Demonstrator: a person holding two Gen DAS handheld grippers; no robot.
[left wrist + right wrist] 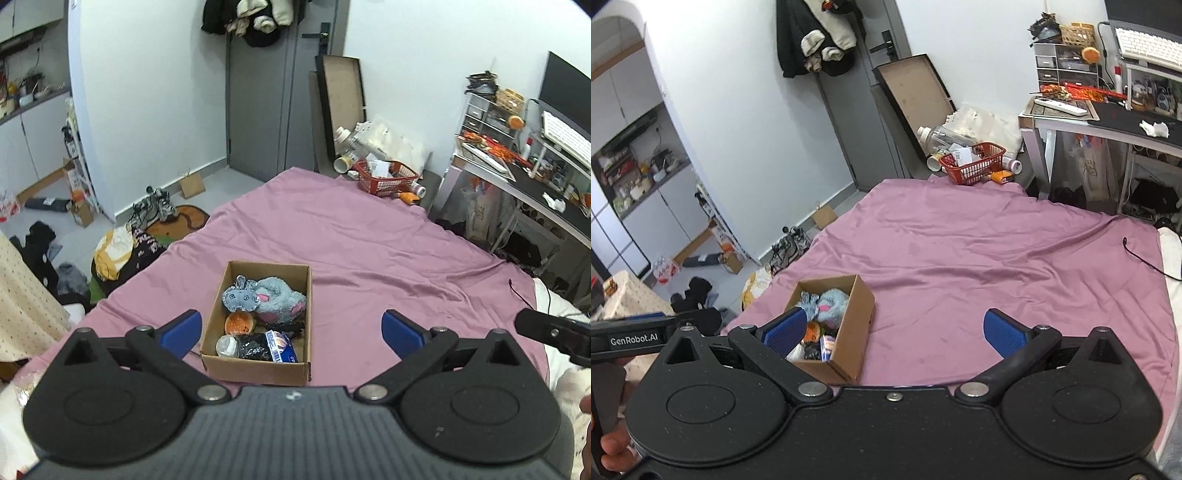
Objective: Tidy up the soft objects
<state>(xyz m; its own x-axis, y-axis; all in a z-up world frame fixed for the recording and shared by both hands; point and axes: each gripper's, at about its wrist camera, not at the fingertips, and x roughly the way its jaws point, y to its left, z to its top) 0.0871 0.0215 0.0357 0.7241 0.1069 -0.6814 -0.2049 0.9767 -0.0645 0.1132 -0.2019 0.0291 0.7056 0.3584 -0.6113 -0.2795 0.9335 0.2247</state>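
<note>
Both tongs gape empty above the bed
Left tongs [291, 328] and right tongs [895, 330] flank a full cardboard box [255, 365]; red basket [386, 179] sits far off

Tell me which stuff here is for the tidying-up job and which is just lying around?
For the job:
- cardboard box on the pink sheet
- grey plush elephant inside it
- small orange toy inside it
- left gripper, open
- right gripper, open

Just lying about:
- red basket
- sneakers
- keyboard
</note>
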